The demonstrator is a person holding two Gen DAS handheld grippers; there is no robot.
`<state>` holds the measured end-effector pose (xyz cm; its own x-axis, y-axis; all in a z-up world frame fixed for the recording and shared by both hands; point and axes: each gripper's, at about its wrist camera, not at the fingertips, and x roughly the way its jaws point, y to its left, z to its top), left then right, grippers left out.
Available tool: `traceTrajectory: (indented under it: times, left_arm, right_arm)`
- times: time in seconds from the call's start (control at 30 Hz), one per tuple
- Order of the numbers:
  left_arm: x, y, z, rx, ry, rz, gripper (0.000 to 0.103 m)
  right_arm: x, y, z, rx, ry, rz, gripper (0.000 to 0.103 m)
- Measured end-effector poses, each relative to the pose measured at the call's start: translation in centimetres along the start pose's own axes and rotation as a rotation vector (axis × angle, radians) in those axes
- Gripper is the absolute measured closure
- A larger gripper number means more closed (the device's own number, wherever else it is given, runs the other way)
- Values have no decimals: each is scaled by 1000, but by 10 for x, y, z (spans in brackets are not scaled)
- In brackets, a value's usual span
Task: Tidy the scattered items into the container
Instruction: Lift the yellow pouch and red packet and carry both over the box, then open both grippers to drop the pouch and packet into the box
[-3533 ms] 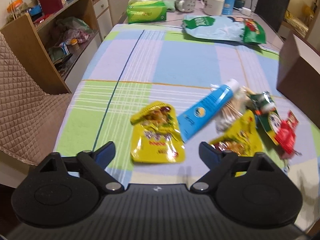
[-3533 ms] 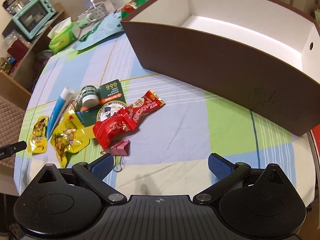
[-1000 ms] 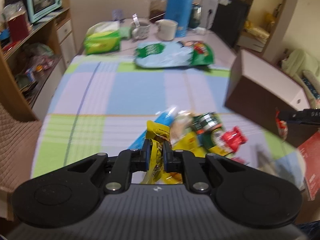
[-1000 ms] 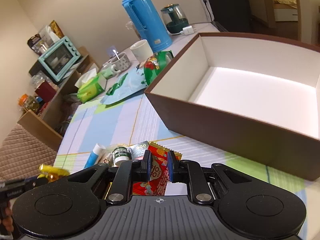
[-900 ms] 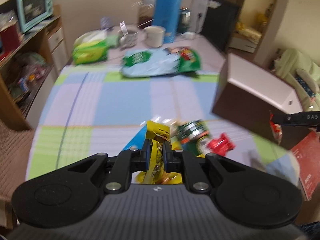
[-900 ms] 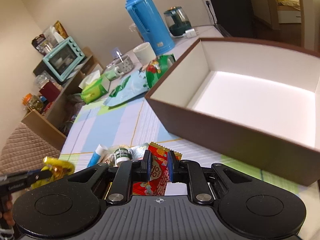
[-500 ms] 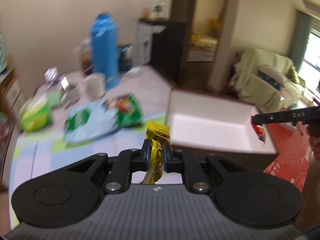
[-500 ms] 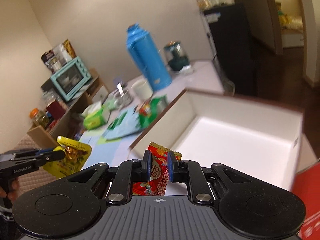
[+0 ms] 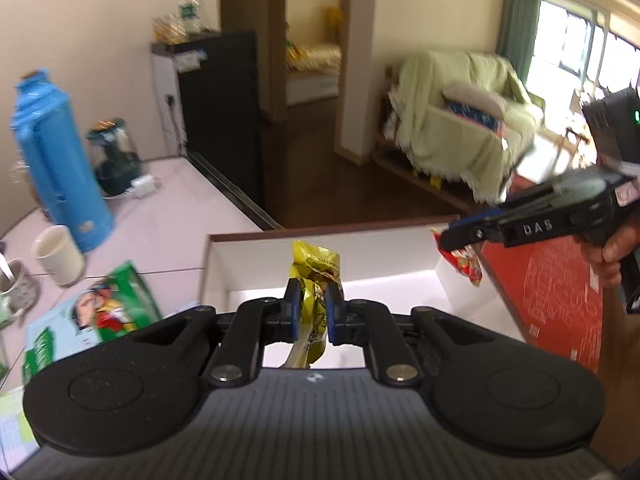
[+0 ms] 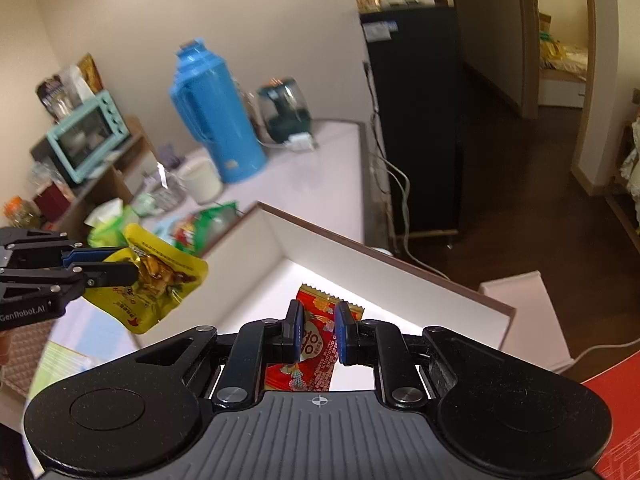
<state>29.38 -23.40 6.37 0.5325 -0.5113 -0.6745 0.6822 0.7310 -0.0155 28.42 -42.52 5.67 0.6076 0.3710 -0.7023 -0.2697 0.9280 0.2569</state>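
Left wrist view first: left gripper [image 9: 312, 304] is clenched on a crumpled yellow foil snack pouch [image 9: 316, 276], held up over the open brown cardboard box with a white inside [image 9: 224, 264]. Off to the right, the right gripper [image 9: 444, 238] pokes in with a red snack wrapper [image 9: 460, 262] pinched at its tip, hanging above the box's right edge — a hand [image 9: 612, 248] is wrapped around its handle. A tall blue thermos [image 9: 60, 168], a white mug [image 9: 56, 254] and a green-and-blue snack bag [image 9: 100, 312] sit on the table to the left of the box.

Right wrist view: the right gripper [image 10: 317, 332] is clamped on the red snack wrapper [image 10: 316, 340], which hangs above the box's [image 10: 256, 272] white floor. The left gripper [image 10: 120, 266] comes in from the left, gripping the yellow pouch [image 10: 156, 280] just outside the box's left wall — pouch dangling in the air. Thermos [image 10: 216, 120] and mug [image 10: 202, 180] are behind it, with a mint-green toaster oven [image 10: 86, 136] on a shelf further left.
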Motion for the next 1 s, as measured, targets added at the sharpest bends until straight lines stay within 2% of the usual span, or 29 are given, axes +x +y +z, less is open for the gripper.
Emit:
traceTrajectory:
  times: [0.1, 0.37, 0.6, 0.8, 0.83, 0.87, 0.9, 0.93, 1.0]
  left_arm:
    - [35, -1, 3, 22, 58, 2, 94]
    - [97, 5, 0, 49, 175, 24, 93]
    - [149, 10, -2, 70, 273, 39, 93]
    - [172, 16, -7, 56, 310, 23, 92]
    - [174, 17, -8, 54, 313, 25, 92]
    - [174, 16, -8, 58, 313, 30, 90]
    - [175, 16, -8, 62, 313, 36, 86]
    - [174, 15, -8, 65, 312, 41, 79]
    - [172, 16, -8, 71, 312, 48, 78]
  right_arm:
    - [21, -13, 1, -10, 57, -10, 88]
    - [79, -25, -1, -86, 191, -32, 88]
    - [112, -32, -1, -91, 233, -52, 88]
    - [133, -30, 2, -93, 242, -77, 88]
    - [137, -29, 2, -100, 259, -80, 84]
    - [139, -27, 1, -100, 266, -89, 72]
    - [140, -26, 1, -99, 272, -99, 29]
    - [139, -24, 0, -109, 252, -112, 8]
    - [135, -18, -2, -142, 224, -120, 8]
